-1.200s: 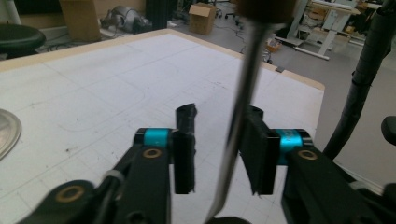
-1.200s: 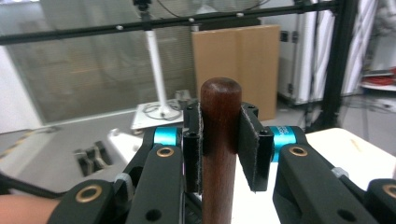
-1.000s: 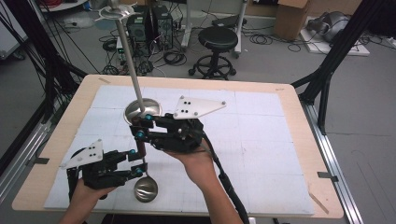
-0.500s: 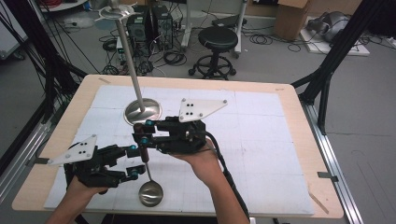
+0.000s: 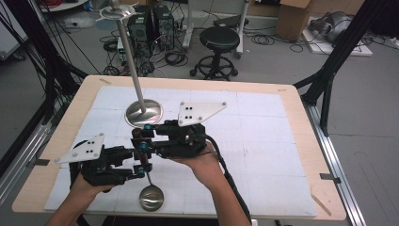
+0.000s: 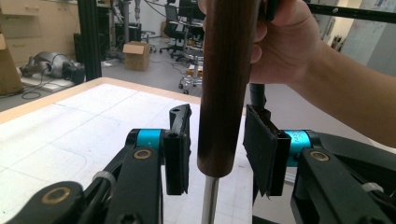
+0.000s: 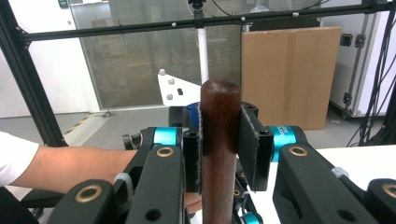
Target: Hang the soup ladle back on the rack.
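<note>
1. Since the earlier frame: ladle point(image 5: 149, 188) lifted a little and brought toward the person's edge of the table point(image 5: 291, 108); bowl end now hangs low over the white mat point(image 5: 263, 155) near that edge. Left gripper point(image 5: 139, 164) raised slightly beside the handle, its jaws have just been closing.
2. Right gripper point(image 5: 141, 134): clamped on the upper part of the wooden handle point(image 7: 218, 140), pads pressed on both sides, rounded handle top standing proud above them.
3. Left gripper: jaws apart; the handle's lower end stands between the pads point(image 6: 176, 161) with a gap on each side, not yet gripped.
4. Progress, as judged: ladle picked up and held upright by one gripper; second grip on the lower handle under way, not completed. Placement on the stand point(image 5: 143, 112) appears left to do.
5. Ladle: dark brown wood handle, smooth, cylindrical, rounded end; thin bright metal shaft point(image 6: 209, 200) below; round polished steel bowl.
6. Stand: shiny metal disc base on the mat, slim upright pole, flat top piece.
7. Table: pale wood rim, white mat with faint grid lines.
</note>
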### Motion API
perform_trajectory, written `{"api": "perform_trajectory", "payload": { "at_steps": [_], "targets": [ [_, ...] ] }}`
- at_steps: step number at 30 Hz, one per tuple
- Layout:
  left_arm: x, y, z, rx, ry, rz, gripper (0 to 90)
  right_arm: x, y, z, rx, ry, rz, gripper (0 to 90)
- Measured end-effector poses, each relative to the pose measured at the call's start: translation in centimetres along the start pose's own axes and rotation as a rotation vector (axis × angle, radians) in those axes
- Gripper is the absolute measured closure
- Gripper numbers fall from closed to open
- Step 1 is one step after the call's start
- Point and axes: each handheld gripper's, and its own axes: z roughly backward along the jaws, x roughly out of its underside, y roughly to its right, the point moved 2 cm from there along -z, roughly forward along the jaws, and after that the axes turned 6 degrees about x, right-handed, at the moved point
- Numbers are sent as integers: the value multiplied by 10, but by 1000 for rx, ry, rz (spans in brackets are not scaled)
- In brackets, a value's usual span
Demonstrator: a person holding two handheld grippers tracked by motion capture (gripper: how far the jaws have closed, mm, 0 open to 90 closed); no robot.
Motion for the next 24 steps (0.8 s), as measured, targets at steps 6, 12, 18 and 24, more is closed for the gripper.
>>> {"api": "perform_trajectory", "payload": {
  "at_steps": [6, 12, 18, 24],
  "targets": [
    [-1, 0, 1, -1, 3, -1, 648, 1, 0, 0, -1, 0, -2, 729],
    [-1, 0, 0, -2, -1, -15, 723, 2, 1, -1, -3, -1, -5, 729],
    [-4, 2, -1, -35, -18, -28, 733, 2, 1, 1, 28, 22, -33, 506],
    [-9, -3, 1, -97, -21, -27, 733, 3, 1, 25, 133, 69, -44, 388]
  ]
}}
